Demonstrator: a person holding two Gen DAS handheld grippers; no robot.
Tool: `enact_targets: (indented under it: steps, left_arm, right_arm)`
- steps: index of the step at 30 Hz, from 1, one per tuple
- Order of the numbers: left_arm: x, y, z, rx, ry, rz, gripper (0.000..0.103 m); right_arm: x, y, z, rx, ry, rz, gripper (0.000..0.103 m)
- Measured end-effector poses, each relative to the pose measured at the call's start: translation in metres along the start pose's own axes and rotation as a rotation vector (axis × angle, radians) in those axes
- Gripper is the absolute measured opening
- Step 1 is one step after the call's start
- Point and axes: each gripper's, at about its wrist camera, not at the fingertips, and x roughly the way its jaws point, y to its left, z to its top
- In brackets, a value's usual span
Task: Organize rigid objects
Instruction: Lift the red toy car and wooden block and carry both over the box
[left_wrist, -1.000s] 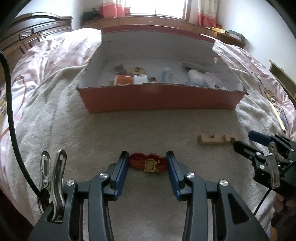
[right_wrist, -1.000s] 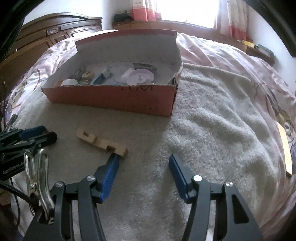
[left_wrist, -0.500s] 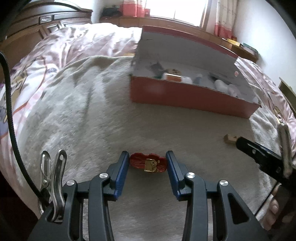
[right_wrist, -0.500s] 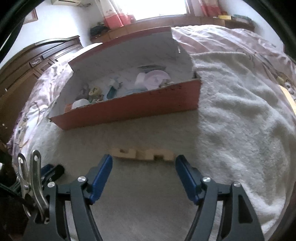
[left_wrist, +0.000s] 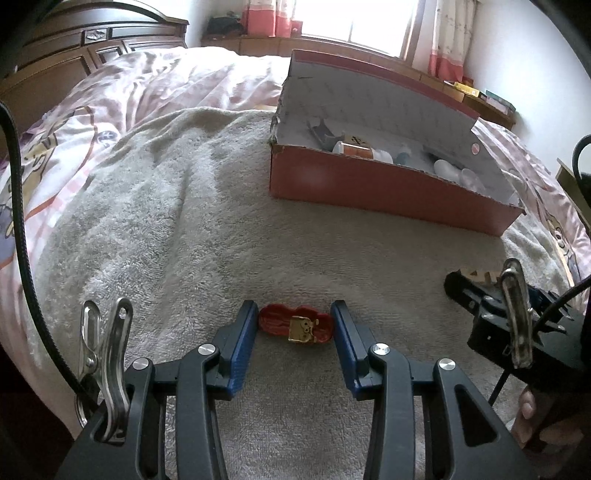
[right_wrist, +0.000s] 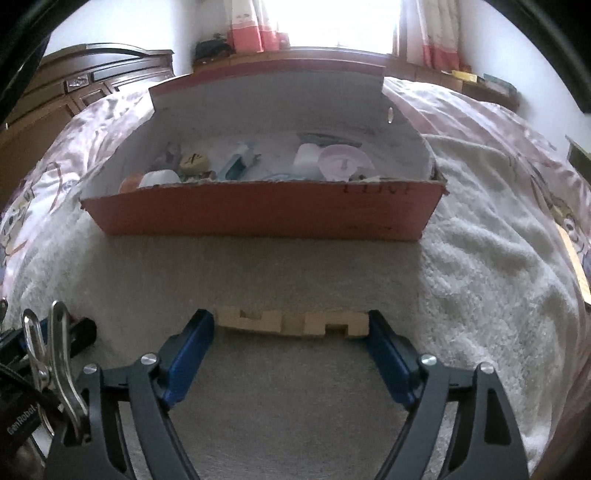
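From the left wrist camera we see our left gripper (left_wrist: 294, 326) low over a pale fleece blanket (left_wrist: 207, 236) on the bed, its blue pads closed on the two ends of a small red toy car (left_wrist: 295, 325) that lies crosswise between them. The car sits on the blanket, with a yellowish patch on its upper side. Farther off, to the right of centre, stands an open red cardboard box (left_wrist: 376, 186) with white inner walls; a few small things lie in it — a white bottle and some pale lids, too small to name surely. At the right edge the right gripper (left_wrist: 476, 291) shows as a dark shape, with a bit of a notched wooden block (left_wrist: 476, 275) beside its tip.

From the right wrist camera we see our right gripper (right_wrist: 291, 326) spread wide, its jaws having just been opening. The notched wooden block (right_wrist: 291, 325) lies flat on the blanket (right_wrist: 480, 266) between the pads — each tip is just at an end of the block, and we cannot tell whether they touch it. The red cardboard box (right_wrist: 258, 214) stands straight ahead beyond the block, well apart from it. The left gripper (right_wrist: 55, 336) shows dark at the lower left edge.
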Motion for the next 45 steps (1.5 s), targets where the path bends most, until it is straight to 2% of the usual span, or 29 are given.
enact_targets:
  steps: [3,16,26,34,45]
  left_arm:
    - [0.000,0.000,0.000,0.005,0.000,0.004,0.042]
    - [-0.002,-0.005,0.002,0.010,0.006,0.029,0.042]
    - [-0.012,-0.022,0.011,0.045,-0.016,0.033,0.042]
    - [-0.018,-0.038,0.024,0.084,-0.041,0.016,0.042]
    - [-0.025,-0.047,0.046,0.100,-0.082,-0.012,0.042]
  right_arm:
    - [-0.001,-0.001,-0.001,-0.005,-0.009,-0.011,0.081]
    - [-0.010,-0.015,-0.003,0.009,-0.013,0.055,0.081]
    - [-0.021,-0.045,-0.004,0.050,-0.032,0.064,0.081]
    - [-0.035,-0.055,0.002,0.059,-0.081,0.070,0.081]
    - [-0.055,-0.052,0.017,0.003,-0.168,0.065,0.081]
